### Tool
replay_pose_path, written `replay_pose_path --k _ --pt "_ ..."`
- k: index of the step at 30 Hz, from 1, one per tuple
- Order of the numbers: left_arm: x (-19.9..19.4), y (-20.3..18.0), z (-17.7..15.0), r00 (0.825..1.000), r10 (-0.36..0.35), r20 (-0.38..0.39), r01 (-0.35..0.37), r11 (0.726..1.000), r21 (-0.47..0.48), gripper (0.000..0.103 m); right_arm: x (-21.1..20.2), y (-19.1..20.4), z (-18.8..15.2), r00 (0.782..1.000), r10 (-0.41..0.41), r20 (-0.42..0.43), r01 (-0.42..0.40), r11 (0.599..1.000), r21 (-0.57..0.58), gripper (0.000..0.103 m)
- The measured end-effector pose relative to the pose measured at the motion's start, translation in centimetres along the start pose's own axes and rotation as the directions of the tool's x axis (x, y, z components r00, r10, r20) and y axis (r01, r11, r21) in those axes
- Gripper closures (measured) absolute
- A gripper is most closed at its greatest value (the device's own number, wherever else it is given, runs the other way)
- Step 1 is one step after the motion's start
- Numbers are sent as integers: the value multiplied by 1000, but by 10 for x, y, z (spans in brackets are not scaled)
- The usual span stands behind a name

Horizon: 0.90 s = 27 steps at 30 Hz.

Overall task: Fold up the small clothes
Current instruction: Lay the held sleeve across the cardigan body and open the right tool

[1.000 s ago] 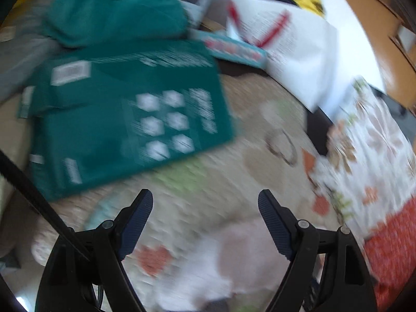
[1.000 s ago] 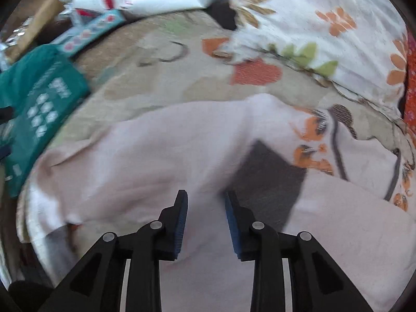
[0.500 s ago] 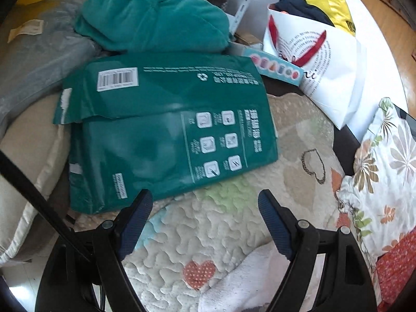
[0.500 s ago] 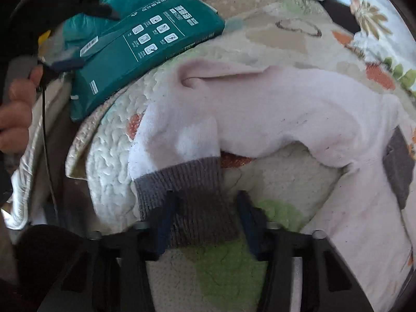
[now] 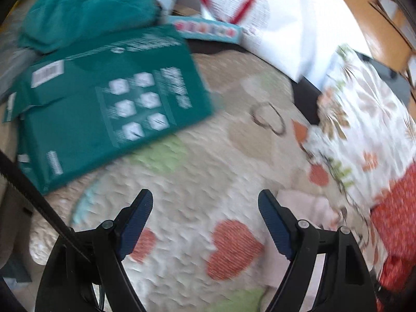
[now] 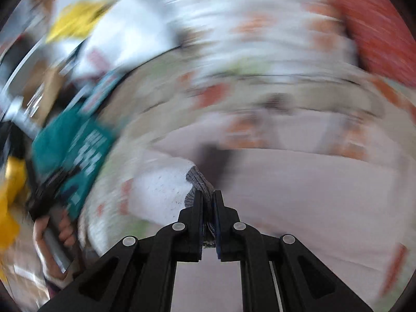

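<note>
**Right tongs clamp the grey cuff; left tongs hang open over the quilt**

The pink garment lies spread on the quilt, filling the lower right of the right wrist view. Its grey ribbed cuff sits bunched between the fingers of the right tongs, which are closed tight on it, the blue pads pressing the knit from both sides. Half a second ago those fingers stood apart on either side of the cuff as it lay flat on the quilt; now they have shut on it and the cuff is gathered upward, with white sleeve fabric folded just to its left. The view is heavily blurred by motion, so finer detail is hard to tell.

In the left wrist view, the left tongs are wide open and hold nothing. A pale corner of the garment shows just right of the right-hand finger, near the lower edge; half a second ago it lay lower, between the fingers. Orange hearts on the quilt sit between the fingers.

Farther off lie a green packet, a teal cloth behind it, a white bag and a floral pillow to the right. In the right wrist view, a hand grips the handle of the left tongs at the lower left.
</note>
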State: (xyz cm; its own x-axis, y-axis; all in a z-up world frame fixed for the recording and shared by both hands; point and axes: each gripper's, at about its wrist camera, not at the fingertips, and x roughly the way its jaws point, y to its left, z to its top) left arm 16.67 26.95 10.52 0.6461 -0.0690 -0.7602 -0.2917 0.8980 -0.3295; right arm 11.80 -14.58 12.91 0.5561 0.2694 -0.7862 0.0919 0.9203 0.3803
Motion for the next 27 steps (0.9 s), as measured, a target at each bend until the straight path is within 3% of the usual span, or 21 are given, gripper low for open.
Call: replay_pose_path --k 2,5,8,11,12,14,16,18,23,27 --pt "2 -19 -8 999 -28 -19 29 999 42 21 -19 -61 5 995 -95 -2 95 988 125 95" --pt "8 -45 -19 997 -60 -52 65 993 94 21 -35 -141 4 970 -239 -35 239 932 272 95" --pt "14 -72 -33 993 -81 -85 94 983 159 21 -37 -191 -1 958 -278 -73 286 894 346 95" --pt "19 -96 -46 989 -94 -112 117 967 227 21 -29 -204 -8 955 -282 -93 296 883 364 92" --pt "21 -101 -49 988 -93 -119 120 964 238 21 -27 -204 -8 945 -314 -88 324 874 362 90" --pt "29 -113 -56 984 -93 -151 130 957 259 21 -24 -203 -10 919 -385 -81 389 857 338 76" --pt "34 -122 -60 980 -96 -175 142 952 272 21 -27 -201 -10 891 -450 -64 448 846 291 73" --pt "36 -131 -64 980 -89 -178 140 944 299 21 -36 -200 -16 879 -474 -40 467 844 262 73" --pt "30 -142 -67 983 -98 -156 144 935 323 21 -68 -189 -37 885 -465 15 451 865 222 73" --pt "6 -140 -69 986 -154 -66 167 929 329 21 -83 -184 -51 903 -427 41 408 885 224 72"
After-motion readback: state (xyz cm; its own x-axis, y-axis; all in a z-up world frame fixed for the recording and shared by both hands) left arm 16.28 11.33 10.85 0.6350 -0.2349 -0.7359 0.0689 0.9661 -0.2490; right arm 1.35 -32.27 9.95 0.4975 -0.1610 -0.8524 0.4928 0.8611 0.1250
